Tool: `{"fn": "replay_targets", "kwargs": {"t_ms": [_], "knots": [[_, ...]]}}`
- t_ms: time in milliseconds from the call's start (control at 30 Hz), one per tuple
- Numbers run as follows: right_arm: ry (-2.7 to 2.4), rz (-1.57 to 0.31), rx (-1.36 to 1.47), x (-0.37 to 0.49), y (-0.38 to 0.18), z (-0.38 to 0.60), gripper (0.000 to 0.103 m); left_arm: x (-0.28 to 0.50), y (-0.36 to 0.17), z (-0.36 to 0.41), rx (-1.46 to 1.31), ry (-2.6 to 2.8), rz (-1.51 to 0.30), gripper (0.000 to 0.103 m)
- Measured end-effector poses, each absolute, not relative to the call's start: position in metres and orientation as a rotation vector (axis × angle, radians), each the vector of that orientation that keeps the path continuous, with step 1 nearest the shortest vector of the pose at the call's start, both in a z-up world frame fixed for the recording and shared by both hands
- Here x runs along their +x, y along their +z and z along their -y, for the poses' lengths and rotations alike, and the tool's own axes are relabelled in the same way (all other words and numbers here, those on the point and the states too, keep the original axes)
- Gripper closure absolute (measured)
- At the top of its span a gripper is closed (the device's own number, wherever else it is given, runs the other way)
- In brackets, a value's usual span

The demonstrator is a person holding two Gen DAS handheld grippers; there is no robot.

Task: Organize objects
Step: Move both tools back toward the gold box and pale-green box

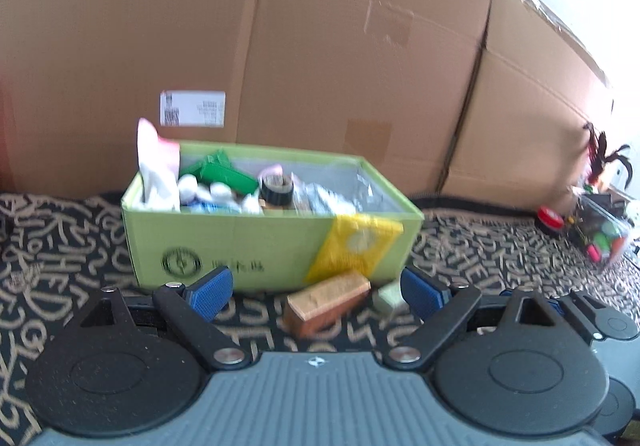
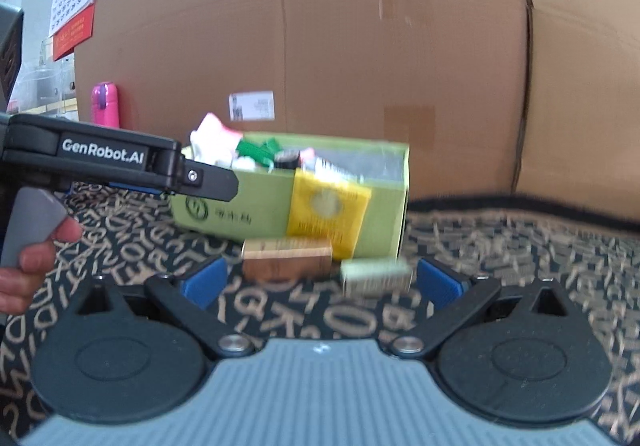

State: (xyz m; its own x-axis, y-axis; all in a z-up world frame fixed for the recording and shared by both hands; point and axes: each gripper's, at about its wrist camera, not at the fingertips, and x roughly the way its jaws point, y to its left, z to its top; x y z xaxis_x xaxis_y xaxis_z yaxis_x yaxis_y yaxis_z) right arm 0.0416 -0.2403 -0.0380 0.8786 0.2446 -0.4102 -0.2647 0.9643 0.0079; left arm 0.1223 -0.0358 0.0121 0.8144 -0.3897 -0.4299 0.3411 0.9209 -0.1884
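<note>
Tongs on both sides are standing wide open and gripping nothing, each pair hovering low over a dark surface (image 1: 60,246) patterned with tan letters. Between the blue pads of the left tongs (image 1: 316,292), a brown rectangular box (image 1: 328,300) is lying on the surface, with a small pale green box (image 1: 387,298) just beside it to the right. Behind these, a light green cardboard box (image 1: 240,242) is sitting open-topped and crowded with items: a white and pink pouch (image 1: 156,169) sticking up at its left end, a green plastic piece (image 1: 224,173), a dark roll of tape (image 1: 276,187) and clear wrappers (image 1: 332,197). A yellow packet (image 1: 352,246) is leaning against the box's front wall. From the right tongs (image 2: 320,282), the same brown box (image 2: 286,260) and pale green box (image 2: 376,278) are showing just ahead, both blurred. The left tool's black arm (image 2: 120,161) is reaching in from the left, with a person's hand (image 2: 28,266) wrapping its grey handle. Large brown cartons (image 1: 320,45) are filling the background, and a pink bottle (image 2: 105,103) is standing far left.
</note>
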Motion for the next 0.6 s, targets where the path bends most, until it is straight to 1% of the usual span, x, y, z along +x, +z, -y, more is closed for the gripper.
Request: {"fn": "replay_targets", "kwargs": {"t_ms": [133, 267, 333, 467, 500, 567, 600], "knots": [[0.236, -0.459, -0.044, 0.03, -0.053, 0.243, 0.0, 0.122, -0.005, 0.042, -0.077, -0.433, -0.5, 0.01], [0.203, -0.485, -0.046, 0.025, -0.061, 0.249, 0.0, 0.133, -0.014, 0.055, -0.004, -0.492, -0.46, 0.011], [0.191, -0.49, -0.03, 0.022, -0.062, 0.252, 0.0, 0.144, -0.017, 0.061, 0.014, -0.504, -0.462, 0.015], [0.171, -0.497, -0.014, 0.022, -0.063, 0.259, 0.0, 0.172, -0.026, 0.071, 0.006, -0.525, -0.537, 0.027], [0.168, -0.499, -0.014, 0.022, -0.063, 0.26, 0.0, 0.178, -0.028, 0.074, 0.004, -0.532, -0.557, 0.029], [0.166, -0.501, -0.012, 0.023, -0.064, 0.261, 0.0, 0.183, -0.03, 0.08, 0.035, -0.545, -0.538, 0.032], [0.166, -0.505, -0.011, 0.023, -0.064, 0.262, 0.0, 0.186, -0.032, 0.083, 0.056, -0.55, -0.547, 0.038]]}}
